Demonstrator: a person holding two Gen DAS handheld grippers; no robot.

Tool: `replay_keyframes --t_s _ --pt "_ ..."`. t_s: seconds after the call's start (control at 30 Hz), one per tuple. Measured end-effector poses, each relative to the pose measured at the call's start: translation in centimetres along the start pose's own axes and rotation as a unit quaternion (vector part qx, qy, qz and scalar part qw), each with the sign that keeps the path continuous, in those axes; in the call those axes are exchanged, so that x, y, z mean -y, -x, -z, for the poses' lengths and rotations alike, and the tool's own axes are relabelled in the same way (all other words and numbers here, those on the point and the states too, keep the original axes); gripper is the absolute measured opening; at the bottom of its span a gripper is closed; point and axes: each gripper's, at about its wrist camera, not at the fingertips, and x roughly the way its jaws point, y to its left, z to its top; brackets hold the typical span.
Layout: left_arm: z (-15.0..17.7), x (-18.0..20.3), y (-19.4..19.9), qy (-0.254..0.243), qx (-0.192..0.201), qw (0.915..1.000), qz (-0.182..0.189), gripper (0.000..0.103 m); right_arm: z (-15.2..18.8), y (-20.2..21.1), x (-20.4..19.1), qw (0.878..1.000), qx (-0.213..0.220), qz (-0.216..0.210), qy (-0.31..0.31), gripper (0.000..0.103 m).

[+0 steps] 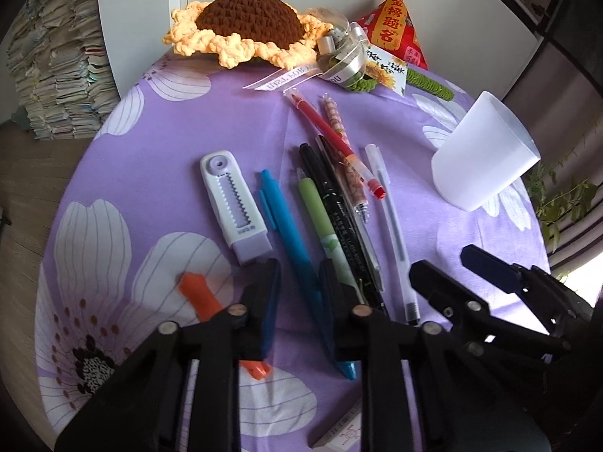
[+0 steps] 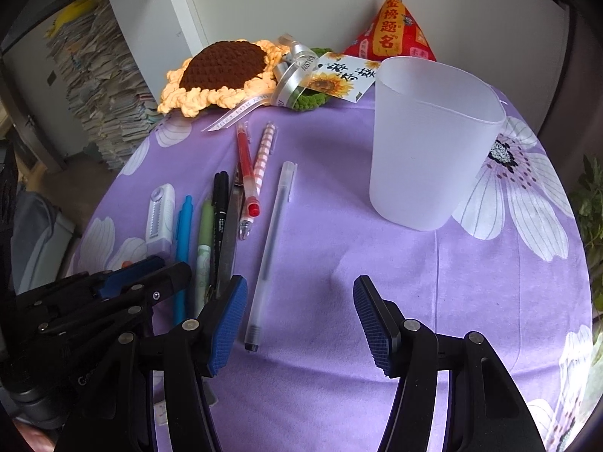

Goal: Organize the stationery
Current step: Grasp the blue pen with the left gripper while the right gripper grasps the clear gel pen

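The left gripper point(image 1: 299, 282) seems clamped on the blue pen point(image 1: 290, 241), probably to carry it to the cup point(image 1: 486, 154); the right gripper point(image 2: 299, 320) stands apart, empty.

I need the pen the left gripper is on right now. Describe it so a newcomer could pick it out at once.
On the purple flowered cloth, left of the frosted cup, lies a row of pens. The blue pen is the leftmost one, between the white eraser case and the green pen. It alone is solid bright blue, and the left gripper straddles its lower half.
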Motion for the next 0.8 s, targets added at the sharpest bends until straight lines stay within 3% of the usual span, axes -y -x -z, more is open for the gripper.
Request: replay_keyframes --t_s 0.13,0.4,0.47,0.63,0.8 --pt "0.2 0.2 0.4 -0.010 0.003 0.9999 -0.007 0.012 0.0 -0.4 -0.3 1.000 -0.007 -0.010 0.008 0.052" --pt "0.2 -0.3 0.1 -0.001 -0.005 1.0000 -0.003 0.017 -0.3 -1.5 -0.9 1.000 -0.018 -0.008 0.012 0.052" --pt "0.1 -0.1 -0.3 -0.004 -0.010 0.9999 -0.004 0.017 -0.4 -1.8 -1.1 1.000 -0.014 0.012 0.019 0.051" --pt "0.1 0.8 -0.6 -0.033 0.002 0.9988 -0.035 0.014 -0.3 -1.8 -1.3 0.998 -0.011 0.053 0.043 0.012" --pt "0.6 0.3 0.1 -0.024 -0.006 0.9994 -0.023 0.009 0.3 -1.0 0.1 0.999 -0.023 0.026 0.023 0.010"
